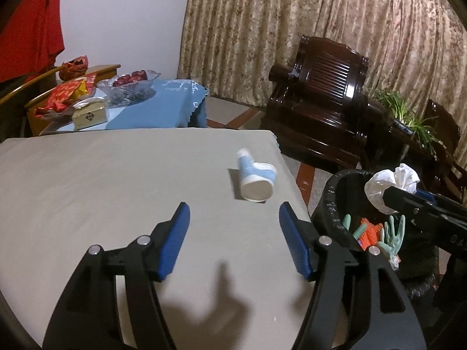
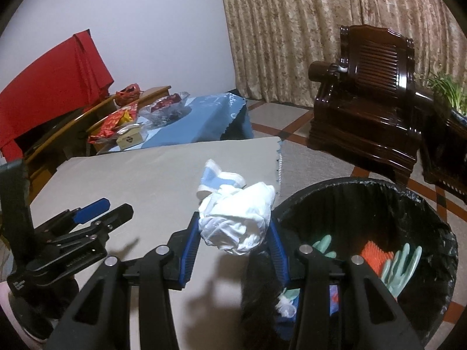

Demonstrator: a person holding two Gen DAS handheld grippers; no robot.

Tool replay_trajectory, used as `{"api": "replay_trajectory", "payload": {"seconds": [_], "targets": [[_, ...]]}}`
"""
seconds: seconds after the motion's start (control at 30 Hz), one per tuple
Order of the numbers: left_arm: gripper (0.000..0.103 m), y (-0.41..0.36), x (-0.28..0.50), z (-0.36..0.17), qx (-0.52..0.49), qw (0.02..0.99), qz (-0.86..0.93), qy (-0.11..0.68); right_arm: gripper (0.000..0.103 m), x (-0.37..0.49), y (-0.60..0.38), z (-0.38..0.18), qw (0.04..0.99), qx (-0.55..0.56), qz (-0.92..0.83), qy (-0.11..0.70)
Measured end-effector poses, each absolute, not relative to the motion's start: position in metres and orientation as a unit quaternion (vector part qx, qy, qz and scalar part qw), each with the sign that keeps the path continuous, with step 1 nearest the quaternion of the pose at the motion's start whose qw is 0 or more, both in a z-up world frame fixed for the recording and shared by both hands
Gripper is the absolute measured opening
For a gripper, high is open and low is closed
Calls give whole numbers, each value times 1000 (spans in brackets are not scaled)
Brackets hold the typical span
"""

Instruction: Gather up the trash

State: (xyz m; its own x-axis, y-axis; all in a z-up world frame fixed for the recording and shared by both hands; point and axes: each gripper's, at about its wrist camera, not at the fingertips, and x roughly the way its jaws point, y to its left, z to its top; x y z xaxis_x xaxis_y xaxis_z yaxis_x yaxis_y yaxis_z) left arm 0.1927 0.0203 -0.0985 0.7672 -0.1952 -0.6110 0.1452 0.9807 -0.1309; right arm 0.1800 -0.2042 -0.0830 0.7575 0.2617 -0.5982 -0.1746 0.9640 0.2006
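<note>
Crumpled white paper wad (image 2: 238, 221), glossy dark wood armchair (image 1: 318, 102), matt table cloth (image 1: 116, 180).

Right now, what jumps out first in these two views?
The crumpled white tissue wad clamped in the right gripper, held by the rim of the black-lined trash bin, which already holds pale green rubber gloves. On the grey table, a small blue-and-white bootie-shaped toy lies on its side ahead of the left gripper, whose jaws stand open and empty.
</note>
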Motion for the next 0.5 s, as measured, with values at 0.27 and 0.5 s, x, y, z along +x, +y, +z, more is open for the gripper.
{"api": "replay_trajectory", "payload": {"seconds": [0.27, 0.5], "targets": [[68, -2, 251, -115, -32, 936, -91, 340, 44, 214, -218, -87, 937, 64, 108, 326], [75, -22, 295, -143, -21, 926, -91, 366, 44, 246, -232, -95, 937, 71, 102, 326]]}}
